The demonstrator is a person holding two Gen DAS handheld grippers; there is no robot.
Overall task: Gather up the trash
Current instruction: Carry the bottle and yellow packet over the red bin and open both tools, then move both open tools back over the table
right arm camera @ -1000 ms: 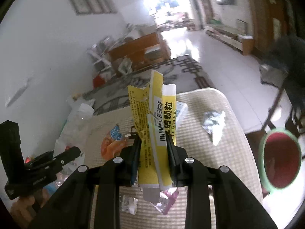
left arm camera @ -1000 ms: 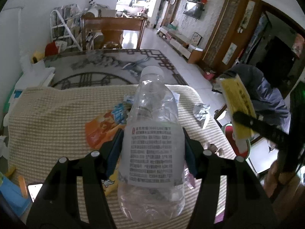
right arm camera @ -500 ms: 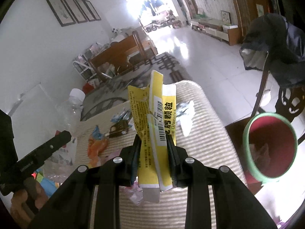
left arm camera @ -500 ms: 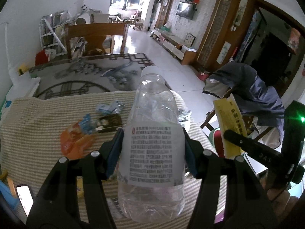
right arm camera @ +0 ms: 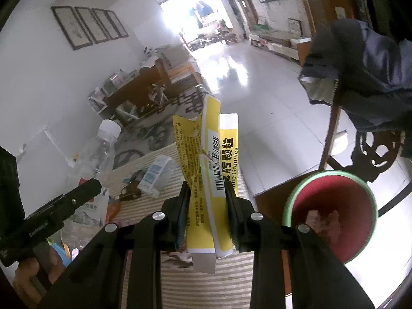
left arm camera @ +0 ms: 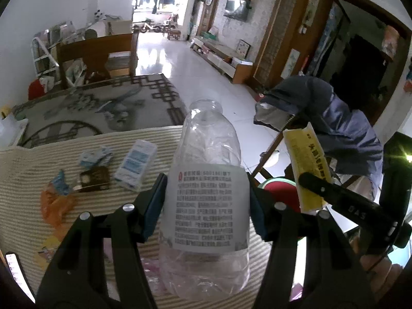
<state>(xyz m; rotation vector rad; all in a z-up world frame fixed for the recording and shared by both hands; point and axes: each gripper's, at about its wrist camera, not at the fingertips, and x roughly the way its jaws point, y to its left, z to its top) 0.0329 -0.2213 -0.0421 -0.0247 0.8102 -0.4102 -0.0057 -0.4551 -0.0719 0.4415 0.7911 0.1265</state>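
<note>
Left gripper (left arm camera: 207, 193) clamped on clear plastic bottle (left arm camera: 206, 190) – held above striped table (left arm camera: 31, 159). Right gripper (right arm camera: 207, 200) pinches flattened yellow carton (right arm camera: 211, 180) past the table's right edge, near red bin (right arm camera: 332, 206).

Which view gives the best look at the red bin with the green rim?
The right wrist view: the red bin shows its whole green rim and some trash inside, on the floor beside the table. The left wrist view shows only a sliver of it behind the held plastic bottle and the left gripper.
</note>
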